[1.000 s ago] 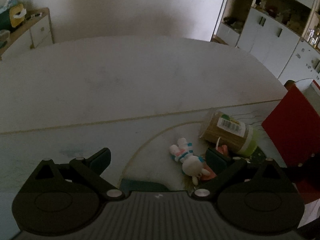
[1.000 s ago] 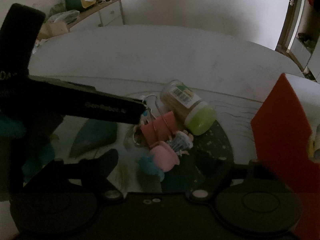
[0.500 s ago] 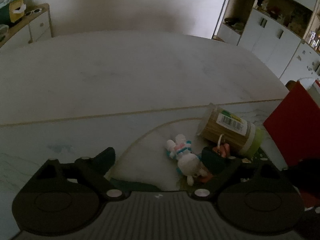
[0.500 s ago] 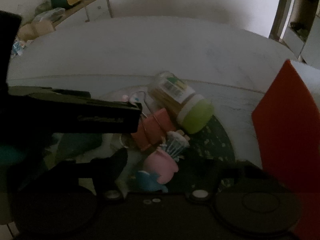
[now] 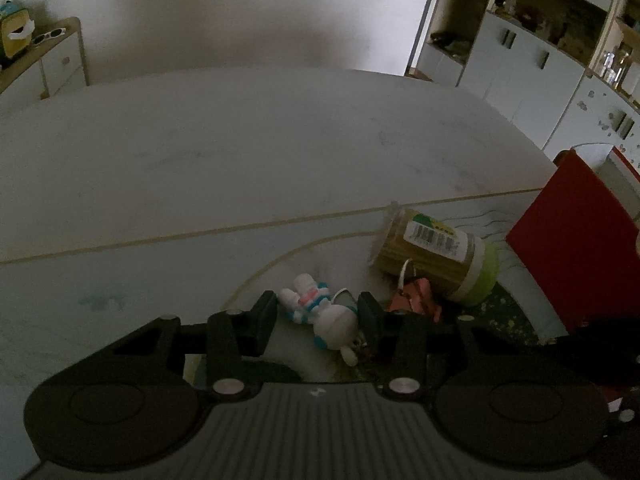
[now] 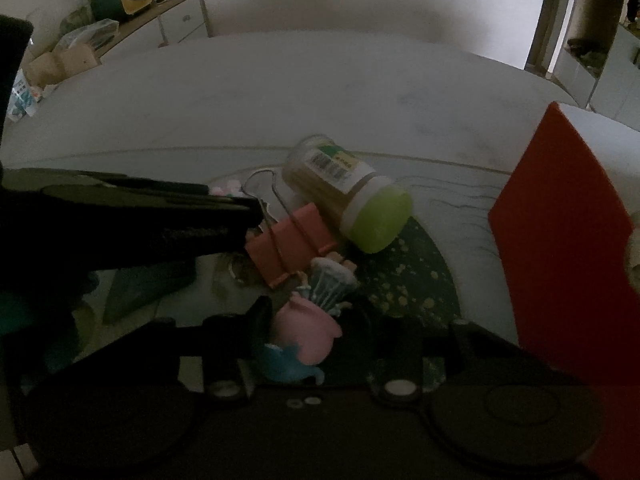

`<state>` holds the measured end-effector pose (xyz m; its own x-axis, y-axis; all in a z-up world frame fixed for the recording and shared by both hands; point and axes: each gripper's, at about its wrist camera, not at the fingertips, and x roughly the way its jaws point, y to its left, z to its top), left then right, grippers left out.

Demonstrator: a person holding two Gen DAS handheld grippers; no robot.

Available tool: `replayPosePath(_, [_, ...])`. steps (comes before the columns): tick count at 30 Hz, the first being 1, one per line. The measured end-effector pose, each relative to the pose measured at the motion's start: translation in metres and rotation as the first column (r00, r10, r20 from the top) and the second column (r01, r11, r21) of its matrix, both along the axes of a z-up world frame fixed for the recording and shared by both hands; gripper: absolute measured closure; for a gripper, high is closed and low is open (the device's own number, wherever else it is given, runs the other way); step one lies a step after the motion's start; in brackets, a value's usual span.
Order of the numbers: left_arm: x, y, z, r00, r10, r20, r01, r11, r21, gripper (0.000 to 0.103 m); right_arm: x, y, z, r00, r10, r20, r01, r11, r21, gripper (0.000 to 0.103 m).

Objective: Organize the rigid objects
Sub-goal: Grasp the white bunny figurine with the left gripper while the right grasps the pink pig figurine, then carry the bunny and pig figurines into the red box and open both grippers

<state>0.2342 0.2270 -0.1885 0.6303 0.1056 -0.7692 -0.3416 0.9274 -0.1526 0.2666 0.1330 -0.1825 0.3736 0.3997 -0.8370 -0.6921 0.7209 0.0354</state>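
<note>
Bracketing the small rigid bunny figurine (image 5: 320, 312), the left gripper (image 5: 318, 314) jaws stand part-open, unclosed; grip its light, slippery midbody.

Barcode label, lettering too faint to read

The jar (image 5: 436, 254) lying right of centre carries a white barcode sticker (image 6: 334, 164) with a green patch; its digits are illegible.

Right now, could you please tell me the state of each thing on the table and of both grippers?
Left gripper: open, fingers either side of the rabbit.
Rabbit toy: lying flat, not gripped.
Right gripper: open, fingers either side of the doll.
Doll: lying down, not gripped.
Jar: on its side, green lid on.
Binder clip: clamped shut, wire handles toward the far edge.
Red box: standing upright.
</note>
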Motion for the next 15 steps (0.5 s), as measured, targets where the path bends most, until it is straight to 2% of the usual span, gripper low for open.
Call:
replayPosePath(5, [-0.008,0.002,0.006,1.000,0.025,-0.003,-0.025,0.999,-0.024,0.059,-0.005,-0.007,0.007,1.000,-0.006,0.003,0.006,1.000,0.011,0.061])
replayPosePath(6, [-0.010,0.003,0.007,1.000,0.026,-0.002,-0.026,0.999,-0.023,0.059,-0.007,-0.009,0.009,1.000,-0.004,0.008,0.004,1.000,0.013,0.072])
replayPosePath(8, [-0.015,0.005,0.010,1.000,0.030,0.001,-0.030,0.999,-0.027,0.059,-0.010,-0.014,0.015,1.000,0.002,0.009,-0.002,1.000,0.026,0.083])
replayPosePath(15, [-0.040,0.004,0.025,0.999,0.052,0.012,-0.051,0.997,-0.051,0.059,-0.015,-0.034,0.026,1.000,0.002,0.003,-0.002,0.998,0.059,0.085])
